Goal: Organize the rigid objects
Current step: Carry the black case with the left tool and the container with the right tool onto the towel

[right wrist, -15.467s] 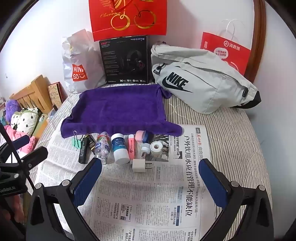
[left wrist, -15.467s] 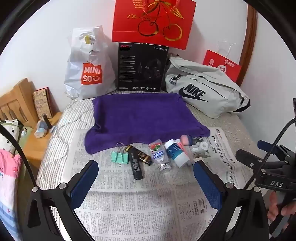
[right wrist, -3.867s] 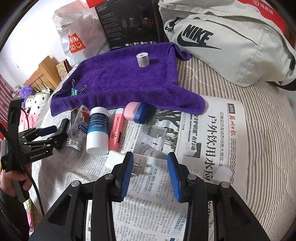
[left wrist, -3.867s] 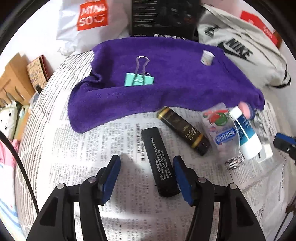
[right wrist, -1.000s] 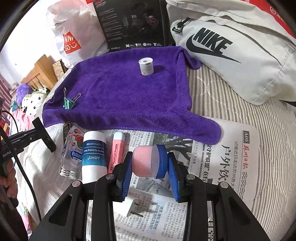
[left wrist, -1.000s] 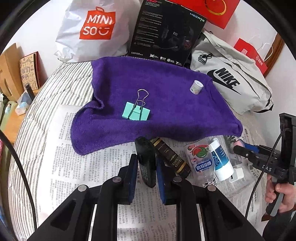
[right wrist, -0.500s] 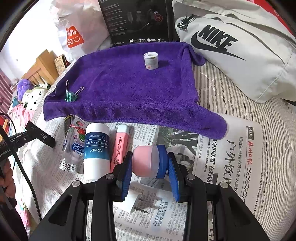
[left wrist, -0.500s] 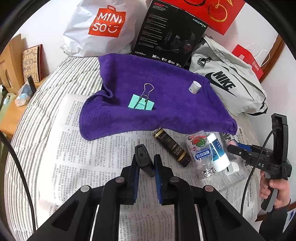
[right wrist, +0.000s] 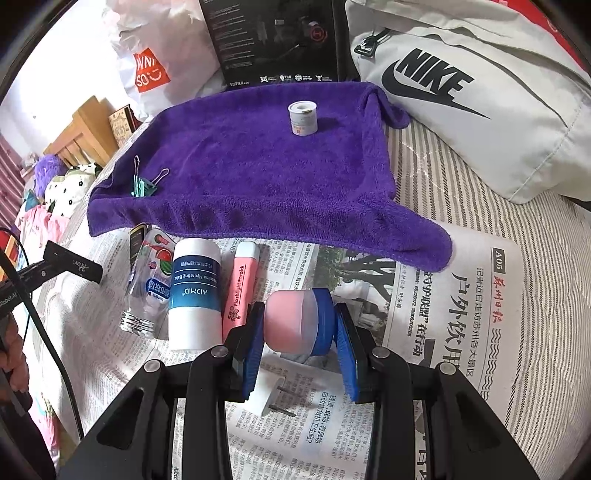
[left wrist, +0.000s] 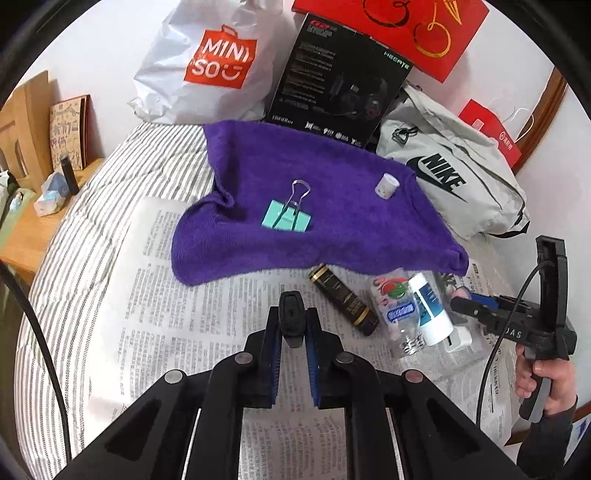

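Observation:
My left gripper (left wrist: 291, 332) is shut on a black stick-shaped case (left wrist: 291, 317), held above the newspaper (left wrist: 177, 314) in front of the purple towel (left wrist: 314, 214). A teal binder clip (left wrist: 286, 218) and a small white tape roll (left wrist: 386, 185) lie on the towel. My right gripper (right wrist: 299, 332) is shut on a pink jar with a blue lid (right wrist: 295, 321), held above the newspaper (right wrist: 461, 314). Beside it lie a pink tube (right wrist: 242, 284), a white and blue bottle (right wrist: 194, 291), a clear bottle (right wrist: 147, 284) and a white charger plug (right wrist: 271, 395). A black and gold tube (left wrist: 343, 299) lies near the towel's edge.
At the back stand a white Miniso bag (left wrist: 207, 62), a black headset box (left wrist: 340, 81), a red gift bag (left wrist: 406, 26) and a grey Nike bag (left wrist: 454, 177). A wooden bedside shelf (left wrist: 26, 221) is at the left. The striped mattress (right wrist: 546, 295) extends to the right.
My left gripper has lifted the black case up and back from the row of items. My right gripper holds the pink jar slightly higher and closer to the towel's front edge.

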A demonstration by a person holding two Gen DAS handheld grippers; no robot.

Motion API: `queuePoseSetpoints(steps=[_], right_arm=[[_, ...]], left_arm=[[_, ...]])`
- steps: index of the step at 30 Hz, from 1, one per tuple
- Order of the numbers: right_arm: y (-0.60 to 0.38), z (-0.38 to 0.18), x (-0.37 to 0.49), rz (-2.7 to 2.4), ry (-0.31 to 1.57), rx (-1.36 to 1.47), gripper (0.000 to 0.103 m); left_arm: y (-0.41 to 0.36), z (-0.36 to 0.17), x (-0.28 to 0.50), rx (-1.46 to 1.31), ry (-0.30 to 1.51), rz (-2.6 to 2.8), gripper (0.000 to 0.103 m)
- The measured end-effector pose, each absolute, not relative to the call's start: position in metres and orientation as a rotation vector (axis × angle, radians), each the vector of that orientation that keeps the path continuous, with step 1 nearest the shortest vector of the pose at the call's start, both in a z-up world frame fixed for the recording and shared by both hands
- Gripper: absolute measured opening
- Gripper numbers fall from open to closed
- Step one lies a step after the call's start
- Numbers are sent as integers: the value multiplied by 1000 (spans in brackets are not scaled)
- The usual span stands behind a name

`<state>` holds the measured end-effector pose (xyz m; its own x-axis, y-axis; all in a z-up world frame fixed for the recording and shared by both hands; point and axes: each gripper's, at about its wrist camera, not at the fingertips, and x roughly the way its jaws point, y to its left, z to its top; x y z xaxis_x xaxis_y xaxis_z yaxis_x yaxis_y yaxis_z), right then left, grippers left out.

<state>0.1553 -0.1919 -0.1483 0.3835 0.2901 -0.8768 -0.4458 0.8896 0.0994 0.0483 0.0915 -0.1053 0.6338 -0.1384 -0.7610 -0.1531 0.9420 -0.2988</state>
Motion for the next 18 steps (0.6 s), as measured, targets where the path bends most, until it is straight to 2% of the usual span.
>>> queuePoseSetpoints(steps=[18], right_arm=[[-185,-117,175,515,1024,-158,36]], left_arm=[[87,-58,98,-302,811,-56,12]])
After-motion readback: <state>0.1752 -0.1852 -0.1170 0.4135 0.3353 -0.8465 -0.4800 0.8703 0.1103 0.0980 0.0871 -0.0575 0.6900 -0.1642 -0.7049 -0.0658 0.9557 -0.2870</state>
